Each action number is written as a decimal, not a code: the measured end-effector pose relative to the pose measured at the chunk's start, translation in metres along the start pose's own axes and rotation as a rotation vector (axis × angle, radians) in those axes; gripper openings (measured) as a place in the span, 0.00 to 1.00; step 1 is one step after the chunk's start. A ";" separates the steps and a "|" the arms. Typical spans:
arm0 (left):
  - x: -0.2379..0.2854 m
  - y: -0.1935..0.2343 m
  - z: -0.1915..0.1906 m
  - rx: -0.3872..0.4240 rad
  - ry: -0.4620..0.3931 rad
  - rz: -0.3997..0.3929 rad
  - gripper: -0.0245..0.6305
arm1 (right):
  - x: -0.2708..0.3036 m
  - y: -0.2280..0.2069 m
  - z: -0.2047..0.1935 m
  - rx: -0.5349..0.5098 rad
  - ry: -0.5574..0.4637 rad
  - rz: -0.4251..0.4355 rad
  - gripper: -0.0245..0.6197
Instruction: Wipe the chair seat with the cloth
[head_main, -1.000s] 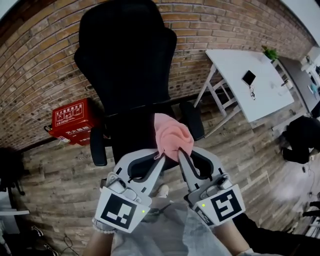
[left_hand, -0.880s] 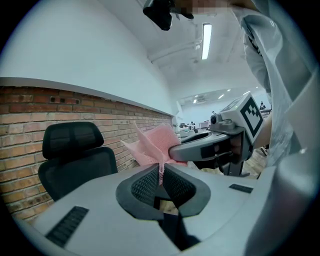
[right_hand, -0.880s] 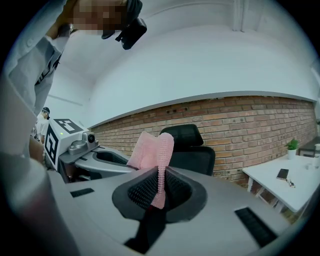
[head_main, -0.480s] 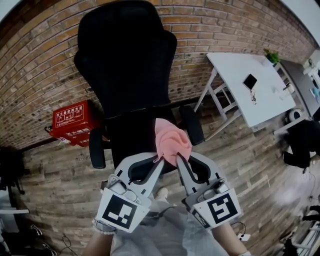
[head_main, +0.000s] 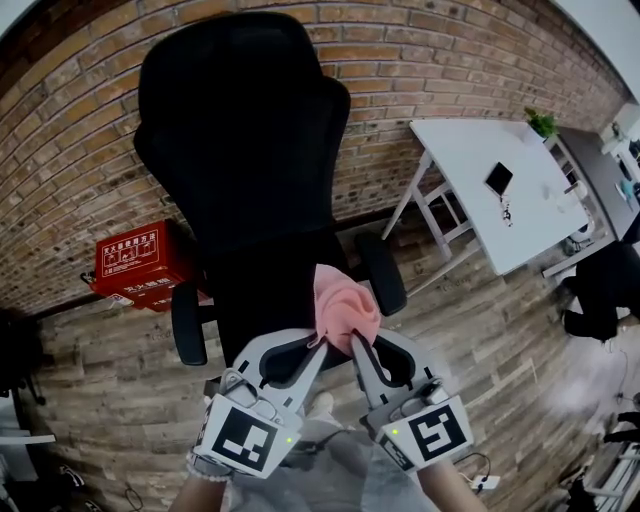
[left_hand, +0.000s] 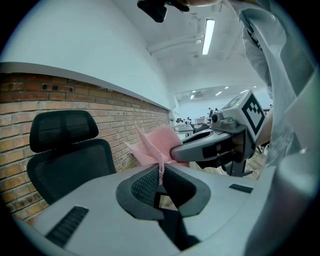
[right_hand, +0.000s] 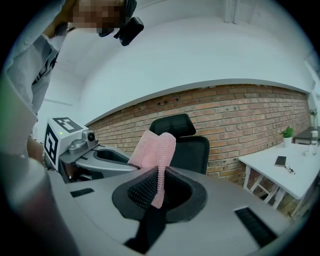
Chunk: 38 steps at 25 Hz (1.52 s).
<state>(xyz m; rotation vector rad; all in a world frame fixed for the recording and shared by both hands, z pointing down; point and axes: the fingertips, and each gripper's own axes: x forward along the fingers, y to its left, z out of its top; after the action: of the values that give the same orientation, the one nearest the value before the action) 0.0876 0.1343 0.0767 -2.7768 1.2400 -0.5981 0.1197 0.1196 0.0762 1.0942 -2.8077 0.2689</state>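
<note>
Cloth (head_main: 343, 305), pink and bunched, lies at lower centre of the head view, over the front of the black chair seat (head_main: 262, 292). Its long axis runs from the grippers up-frame toward the backrest (head_main: 240, 140). Contact with the seat cannot be told. Left gripper (head_main: 321, 342) and right gripper (head_main: 355, 339) meet at its near edge, each with fingers closed on a fold. An armrest (head_main: 381, 271) stands just right of it. Red box (head_main: 135, 262) sits at left against the brick wall (head_main: 420, 60). White bench (head_main: 470, 150), upper right, carries a phone (head_main: 498, 178). Floor (head_main: 110, 380) is wooden plank.
</note>
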 end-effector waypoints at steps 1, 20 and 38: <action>0.002 0.005 -0.004 -0.010 0.004 -0.005 0.09 | 0.006 -0.001 -0.001 0.004 0.005 -0.002 0.12; 0.081 0.103 -0.114 -0.089 0.105 -0.112 0.09 | 0.145 -0.053 -0.085 0.083 0.166 -0.076 0.12; 0.179 0.185 -0.275 -0.233 0.210 -0.148 0.09 | 0.282 -0.116 -0.221 0.226 0.270 -0.074 0.12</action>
<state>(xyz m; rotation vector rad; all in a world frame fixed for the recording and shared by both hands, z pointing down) -0.0347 -0.0889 0.3546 -3.0877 1.2184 -0.8250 0.0017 -0.1045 0.3546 1.1068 -2.5373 0.6852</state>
